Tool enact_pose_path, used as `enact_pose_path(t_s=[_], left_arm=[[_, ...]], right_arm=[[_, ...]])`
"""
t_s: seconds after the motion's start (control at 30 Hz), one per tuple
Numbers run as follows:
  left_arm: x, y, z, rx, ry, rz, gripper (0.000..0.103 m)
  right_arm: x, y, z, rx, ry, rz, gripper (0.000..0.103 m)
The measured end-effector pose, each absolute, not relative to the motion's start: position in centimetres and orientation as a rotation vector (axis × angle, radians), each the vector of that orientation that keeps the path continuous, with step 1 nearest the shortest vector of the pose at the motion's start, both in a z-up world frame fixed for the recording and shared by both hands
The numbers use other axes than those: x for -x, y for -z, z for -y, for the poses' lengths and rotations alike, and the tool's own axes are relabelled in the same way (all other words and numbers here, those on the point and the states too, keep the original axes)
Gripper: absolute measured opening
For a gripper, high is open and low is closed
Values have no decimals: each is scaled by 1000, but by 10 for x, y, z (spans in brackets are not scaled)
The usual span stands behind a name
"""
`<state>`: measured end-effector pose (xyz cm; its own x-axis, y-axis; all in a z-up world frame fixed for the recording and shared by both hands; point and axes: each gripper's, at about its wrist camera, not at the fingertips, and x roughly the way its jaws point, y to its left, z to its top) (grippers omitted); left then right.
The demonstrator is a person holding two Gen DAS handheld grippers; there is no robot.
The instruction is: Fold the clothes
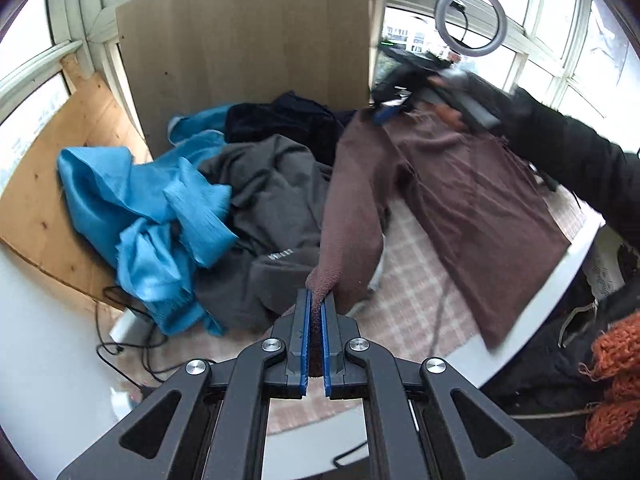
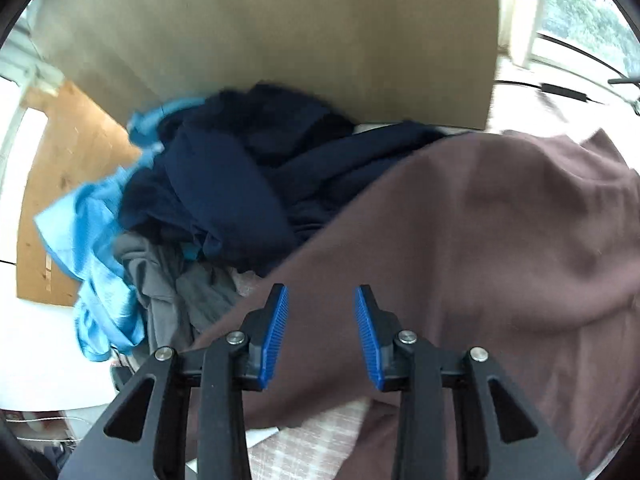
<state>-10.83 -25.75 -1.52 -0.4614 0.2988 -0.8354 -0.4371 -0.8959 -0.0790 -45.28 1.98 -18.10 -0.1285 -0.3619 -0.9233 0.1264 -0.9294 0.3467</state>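
Left gripper (image 1: 316,300) clenched on the sleeve end of the brown sweater (image 1: 460,184), which is lifted and spread over the checked tablecloth (image 1: 404,308). Right gripper (image 2: 321,300) has its jaws apart, holding nothing, just above the sweater's body. Pile beside it: blue cloth (image 1: 152,216), grey garment (image 1: 272,216), navy garment (image 2: 224,188), against a cardboard sheet (image 1: 248,36).

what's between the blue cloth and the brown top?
The grey garment lies between the blue cloth and brown top, clearest in the left wrist view; dark navy clothes sit behind.
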Motion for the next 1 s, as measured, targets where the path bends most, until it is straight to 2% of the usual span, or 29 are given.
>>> enact_pose_path(t_s=[0.27,0.37,0.5,0.6,0.63,0.67,0.83,1.0], left_arm=[[95,23,246,1286,-2328,-212,4],[88,22,237,1258,-2302,-233,4],[79,21,228,1237,-2281,-251,4],[73,23,223,1258,-2281,-242,4],[71,24,221,1266,-2283,-245,4],[69,23,218,1271,-2286,-253,4],[57,12,198,1268,-2331,-257,4],[35,7,137,1289,-2372,-333,4]], right_arm=[[464,197,35,-2036,2044,-59,35],[472,200,38,-2092,2026,-79,35],[473,206,46,-2131,2011,-226,34],[468,203,42,-2083,2021,-222,29],[466,199,39,-2065,2024,-227,15],[464,196,36,-2047,2028,-231,5],[459,175,-7,-1961,2002,-135,4],[455,156,-52,-1870,1970,-42,4]])
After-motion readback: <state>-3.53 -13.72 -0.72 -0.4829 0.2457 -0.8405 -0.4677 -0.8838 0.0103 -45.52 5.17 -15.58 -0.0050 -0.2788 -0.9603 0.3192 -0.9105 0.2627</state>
